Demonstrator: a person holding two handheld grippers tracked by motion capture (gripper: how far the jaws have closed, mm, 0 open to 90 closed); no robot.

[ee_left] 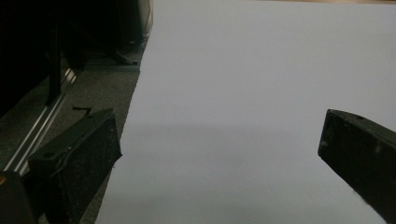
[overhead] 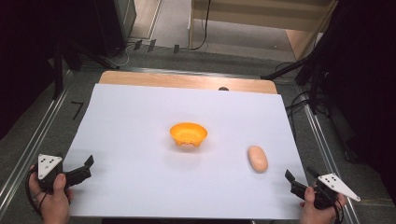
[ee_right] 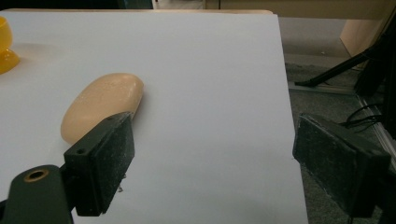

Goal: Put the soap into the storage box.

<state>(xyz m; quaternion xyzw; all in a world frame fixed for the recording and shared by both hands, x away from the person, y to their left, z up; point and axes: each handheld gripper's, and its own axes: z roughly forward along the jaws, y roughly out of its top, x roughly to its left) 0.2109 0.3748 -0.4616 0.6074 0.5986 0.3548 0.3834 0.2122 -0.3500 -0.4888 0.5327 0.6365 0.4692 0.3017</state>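
Observation:
An orange bowl (overhead: 188, 133) stands upright near the middle of the white sheet (overhead: 140, 140); its edge shows in the right gripper view as the bowl (ee_right: 5, 44). A tan oval bread roll (overhead: 257, 158) lies to the bowl's right, the same roll (ee_right: 100, 103) lying just beyond my right gripper's left jaw. My right gripper (overhead: 300, 176) rests at the front right corner, open and empty (ee_right: 212, 151). At the sheet's front left edge my left gripper (overhead: 86, 167) is open with nothing between its jaws (ee_left: 219, 140).
The wooden table edge (overhead: 187, 80) shows behind the sheet. Metal rails (overhead: 28, 144) run along both sides. Dark stands and cables (overhead: 303, 74) crowd the back right, and grey floor (ee_right: 327, 102) drops off beyond the sheet's right edge.

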